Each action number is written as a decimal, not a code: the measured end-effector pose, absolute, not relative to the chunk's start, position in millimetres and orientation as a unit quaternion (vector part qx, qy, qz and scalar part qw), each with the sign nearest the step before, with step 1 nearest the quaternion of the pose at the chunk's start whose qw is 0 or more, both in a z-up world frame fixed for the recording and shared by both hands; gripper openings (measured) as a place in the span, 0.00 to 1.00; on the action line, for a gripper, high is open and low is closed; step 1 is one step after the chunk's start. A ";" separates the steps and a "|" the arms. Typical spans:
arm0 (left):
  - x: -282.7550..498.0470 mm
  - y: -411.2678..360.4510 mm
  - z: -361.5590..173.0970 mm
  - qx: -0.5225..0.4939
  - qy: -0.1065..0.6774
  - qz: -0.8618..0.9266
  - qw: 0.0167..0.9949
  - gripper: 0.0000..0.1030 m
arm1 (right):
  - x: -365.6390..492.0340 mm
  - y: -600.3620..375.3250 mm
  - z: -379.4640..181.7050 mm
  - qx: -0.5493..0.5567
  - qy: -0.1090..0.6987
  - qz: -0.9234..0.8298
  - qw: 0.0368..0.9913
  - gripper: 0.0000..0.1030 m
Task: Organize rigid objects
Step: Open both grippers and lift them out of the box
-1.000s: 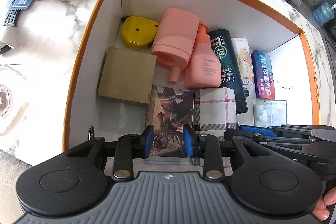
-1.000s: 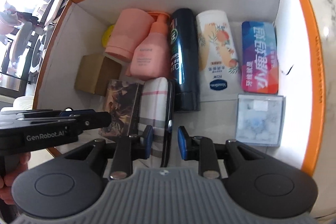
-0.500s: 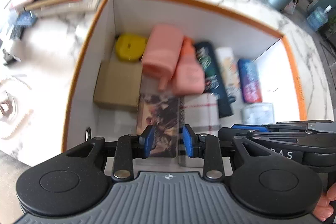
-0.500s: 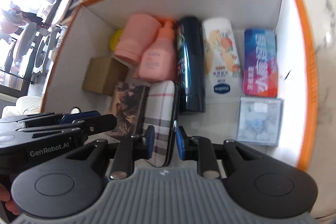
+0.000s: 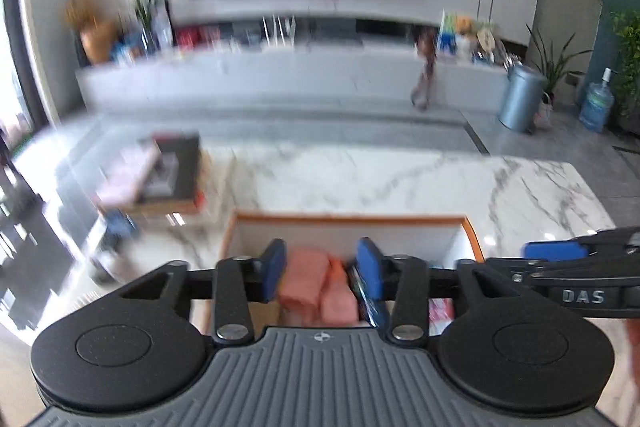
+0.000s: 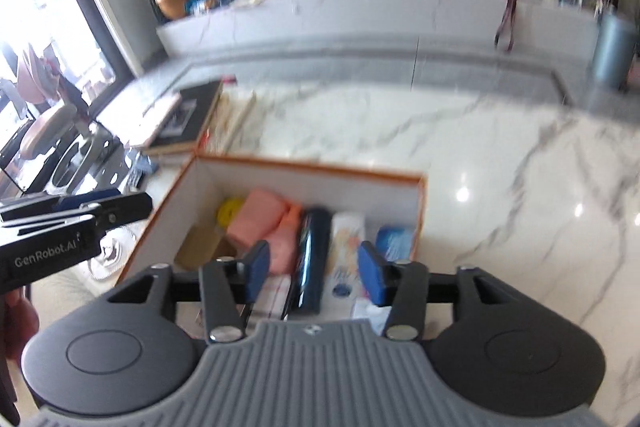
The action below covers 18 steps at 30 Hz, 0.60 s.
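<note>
An orange-rimmed white box (image 6: pixel 304 169) sits on the marble table, packed with pink bottles (image 6: pixel 260 215), a dark bottle (image 6: pixel 314 251), a white tube (image 6: pixel 348 231), a blue pack (image 6: pixel 394 237), a yellow item (image 6: pixel 230 211) and a brown carton (image 6: pixel 200 251). Both grippers hang high above its near side. My left gripper (image 5: pixel 320 273) is opening with nothing between its blue pads; the pink bottles (image 5: pixel 316 281) show far below. My right gripper (image 6: pixel 314 273) is opening too, holding nothing. Each gripper appears at the edge of the other's view.
A stack of books (image 6: pixel 184 119) lies left of the box, with small items (image 6: pixel 108 255) on the table beside it. Bare marble table (image 6: pixel 500 167) spreads to the right. Beyond are a long white counter, a grey bin (image 5: pixel 520 99) and plants.
Both grippers rose out of the box and tilted up, so the room now shows. Their jaws went from nearly shut to open. The box contents lie as before.
</note>
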<state>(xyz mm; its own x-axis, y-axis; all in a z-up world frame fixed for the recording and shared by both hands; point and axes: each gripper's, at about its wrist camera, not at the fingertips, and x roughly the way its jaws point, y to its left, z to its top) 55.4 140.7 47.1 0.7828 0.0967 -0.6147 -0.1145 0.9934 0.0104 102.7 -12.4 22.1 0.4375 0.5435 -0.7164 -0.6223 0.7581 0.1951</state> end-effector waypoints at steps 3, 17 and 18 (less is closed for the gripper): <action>35.3 123.0 57.7 0.037 0.271 0.073 0.959 0.82 | 88.5 -21.0 37.1 -0.058 0.370 0.342 0.862 0.63; -3.5 119.7 23.2 -0.051 0.329 0.138 0.933 0.97 | 46.2 -55.5 19.4 -0.063 0.342 0.302 0.888 0.89; -3.8 120.8 18.8 -0.054 0.339 0.140 0.929 0.97 | 44.5 -55.9 15.9 -0.064 0.346 0.298 0.887 0.89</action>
